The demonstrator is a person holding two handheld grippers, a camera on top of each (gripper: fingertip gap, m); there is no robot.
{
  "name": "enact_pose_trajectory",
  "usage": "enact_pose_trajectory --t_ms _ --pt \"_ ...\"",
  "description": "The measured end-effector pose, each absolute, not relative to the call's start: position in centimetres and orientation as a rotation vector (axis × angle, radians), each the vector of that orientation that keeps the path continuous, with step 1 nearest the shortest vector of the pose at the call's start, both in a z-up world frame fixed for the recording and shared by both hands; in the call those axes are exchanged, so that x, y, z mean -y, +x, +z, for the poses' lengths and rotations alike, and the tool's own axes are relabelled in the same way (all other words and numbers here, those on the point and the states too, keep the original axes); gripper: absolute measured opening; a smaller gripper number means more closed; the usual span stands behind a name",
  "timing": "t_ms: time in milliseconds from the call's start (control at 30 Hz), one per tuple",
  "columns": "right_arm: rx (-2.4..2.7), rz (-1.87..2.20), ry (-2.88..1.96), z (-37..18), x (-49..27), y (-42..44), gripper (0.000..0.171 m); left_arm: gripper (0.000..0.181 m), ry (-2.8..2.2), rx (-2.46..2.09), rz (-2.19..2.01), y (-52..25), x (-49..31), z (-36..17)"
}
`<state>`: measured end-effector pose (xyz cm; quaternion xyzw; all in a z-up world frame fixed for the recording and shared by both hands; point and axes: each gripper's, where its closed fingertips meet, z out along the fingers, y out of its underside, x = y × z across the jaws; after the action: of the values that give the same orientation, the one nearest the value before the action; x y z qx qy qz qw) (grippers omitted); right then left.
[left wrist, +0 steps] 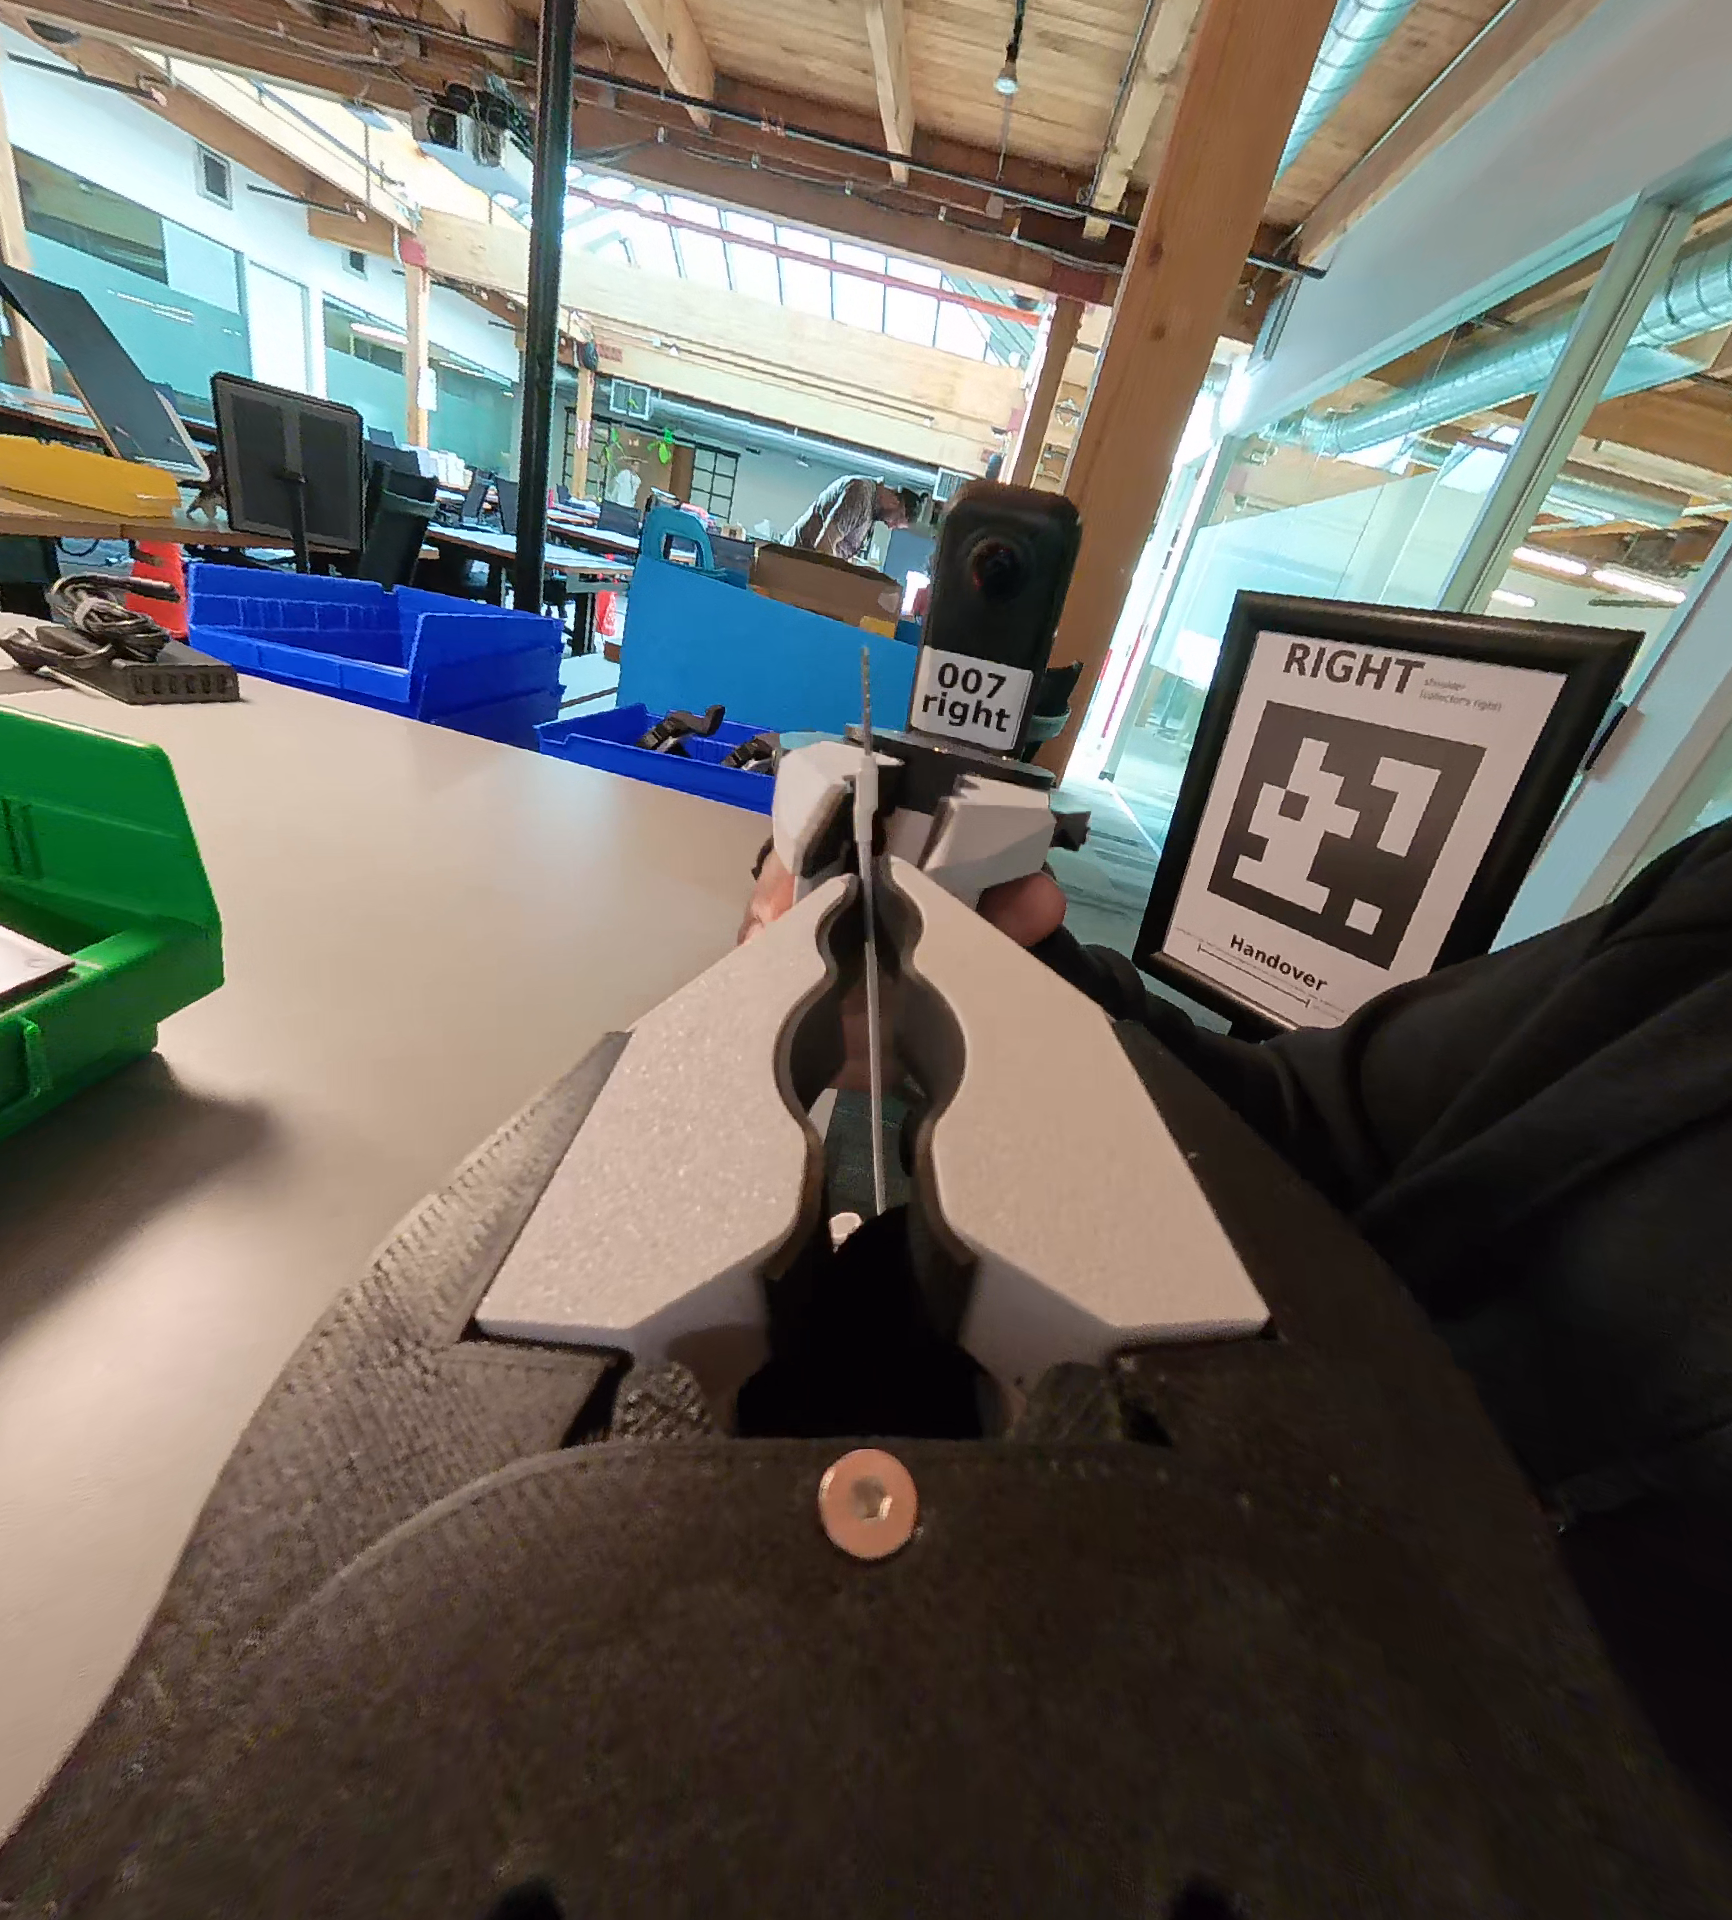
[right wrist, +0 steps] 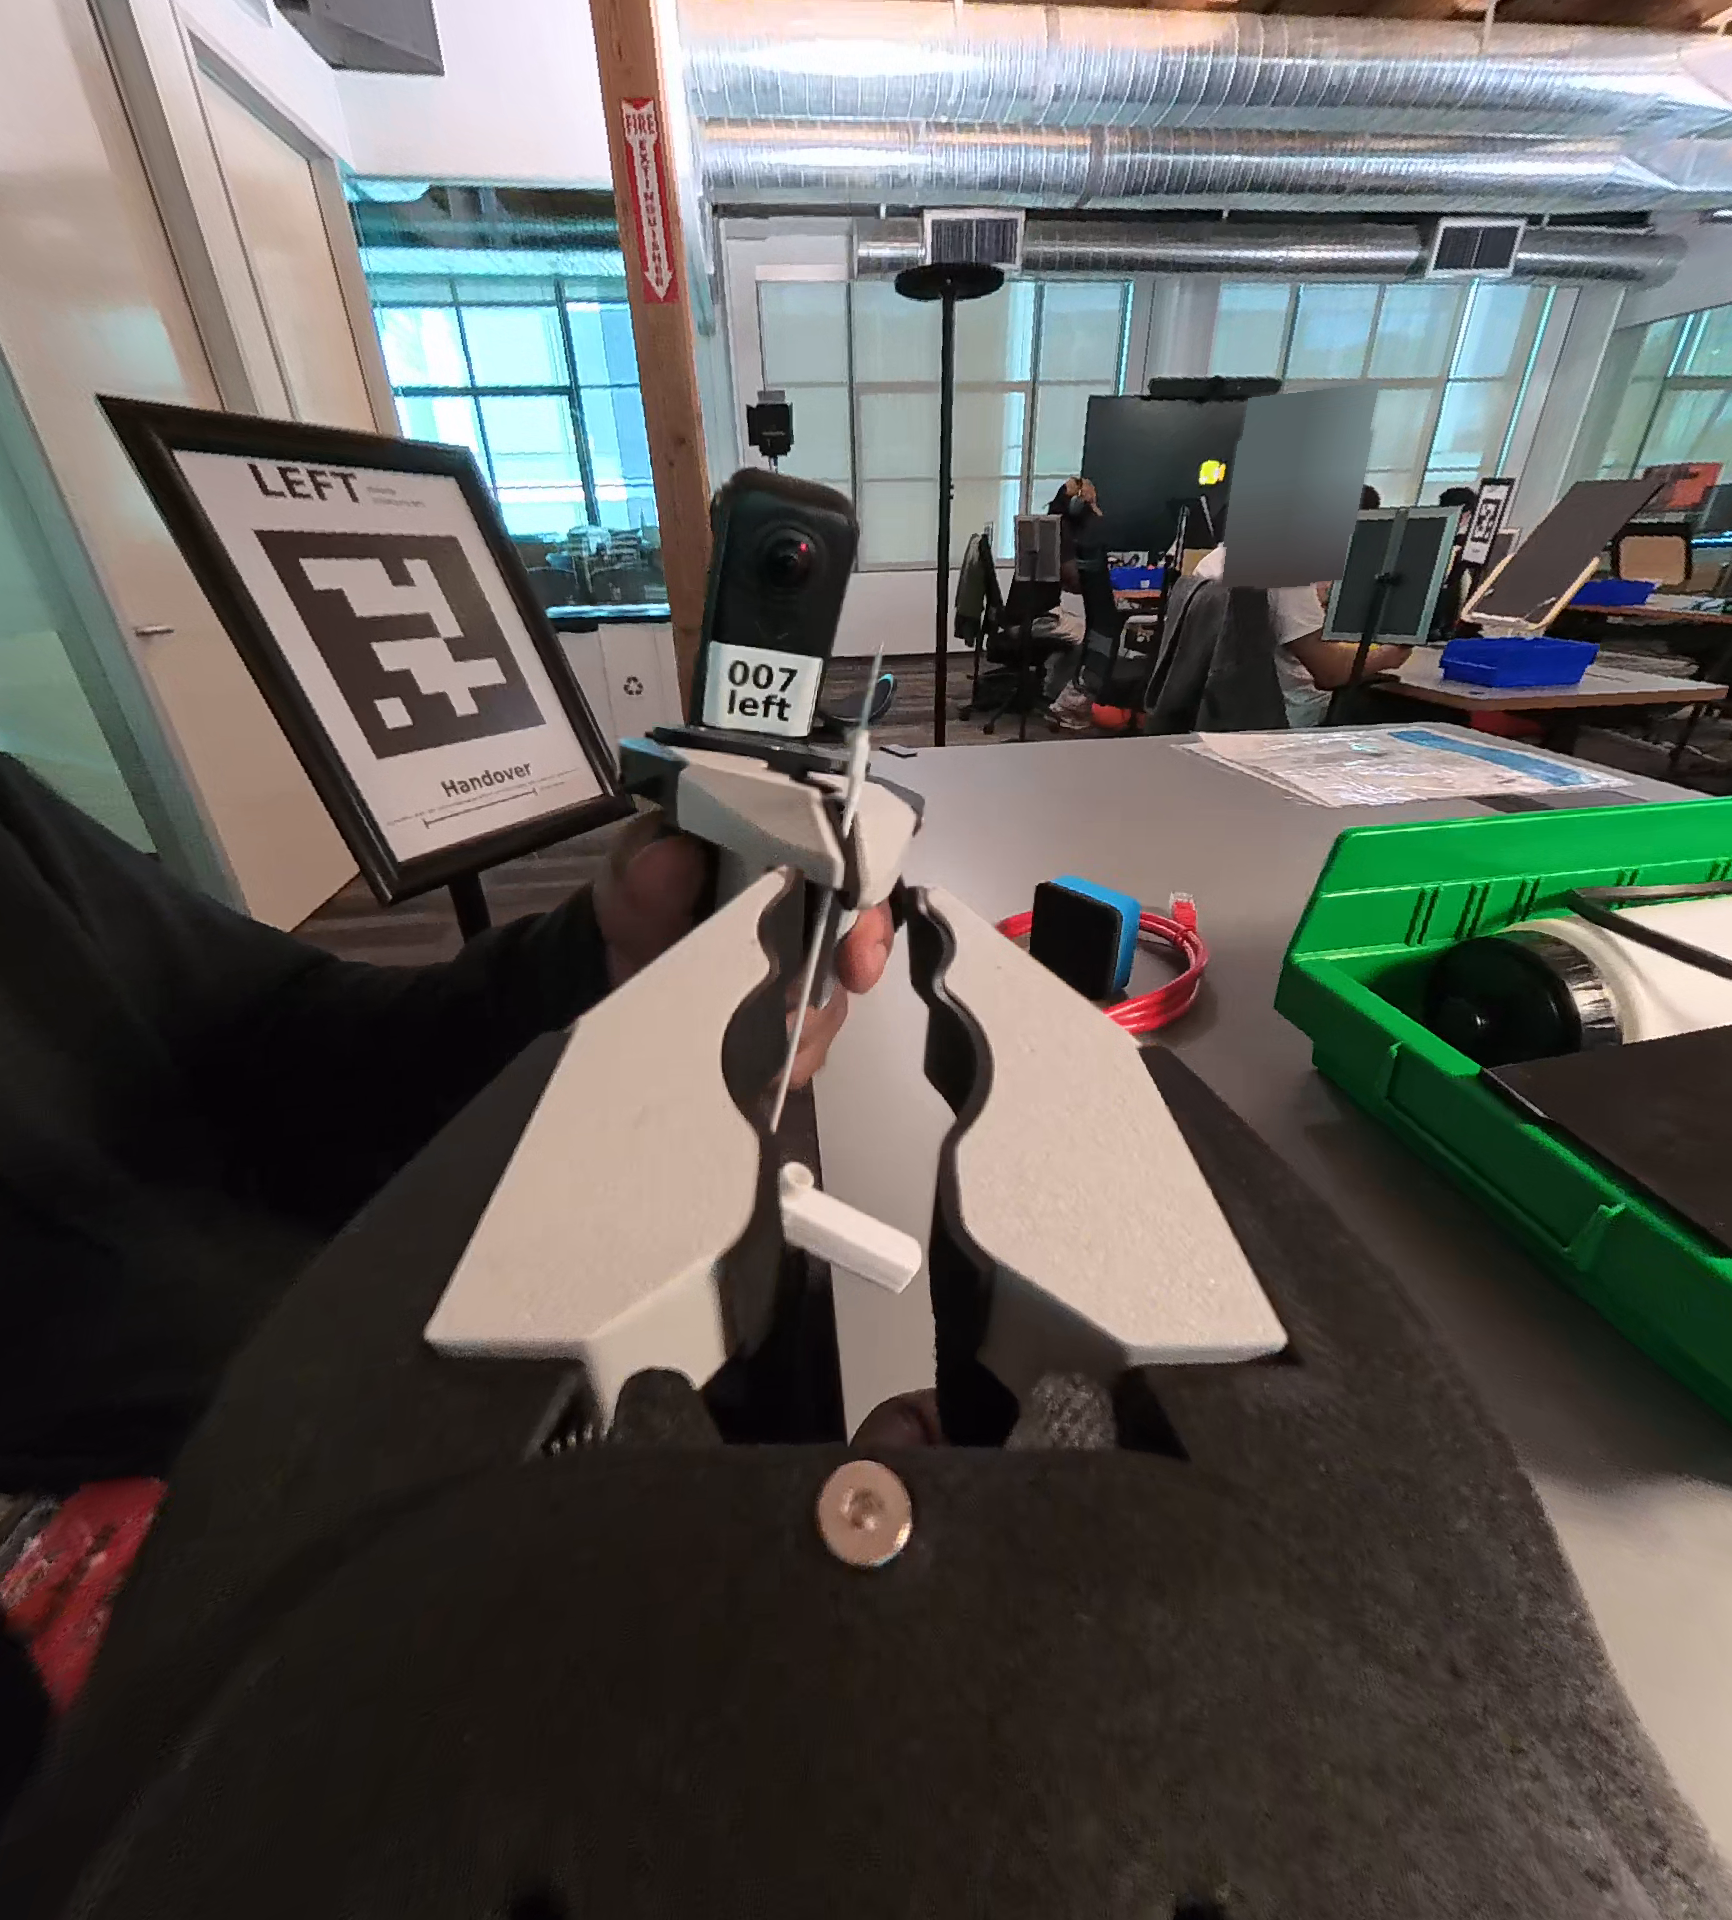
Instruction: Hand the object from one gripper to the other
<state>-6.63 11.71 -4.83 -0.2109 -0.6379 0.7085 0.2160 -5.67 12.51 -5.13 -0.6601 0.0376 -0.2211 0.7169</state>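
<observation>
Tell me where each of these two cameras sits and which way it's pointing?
Left wrist view: sits on the left claw and looks along its fingers at the right claw opposite; a black sleeve shows.
Right wrist view: sits on the right claw and looks back at the left claw; the other sleeve and a hand show.
Shared: the thin white strip between both claws, the green bin, the grey table.
</observation>
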Motion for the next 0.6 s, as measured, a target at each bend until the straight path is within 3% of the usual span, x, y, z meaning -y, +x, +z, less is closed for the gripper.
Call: enact_pose_trajectory --t_ms 267,500,600 --pt "1.857 1.925 -0.582 -6.2 -10.4 -6.7 0.018 0.001 -1.448 -0.087 -0.504 -5.4 -12.6 -5.0" --pt "1.872 1.898 -0.595 -6.4 -9.9 -6.9 0.002 0.001 -1.440 -0.097 -0.495 -5.1 -12.7 -5.1" --pt "1.846 1.910 -0.592 -6.0 -10.1 -6.8 0.002 0.021 -1.437 -0.054 -0.470 -5.9 -12.7 -4.9"
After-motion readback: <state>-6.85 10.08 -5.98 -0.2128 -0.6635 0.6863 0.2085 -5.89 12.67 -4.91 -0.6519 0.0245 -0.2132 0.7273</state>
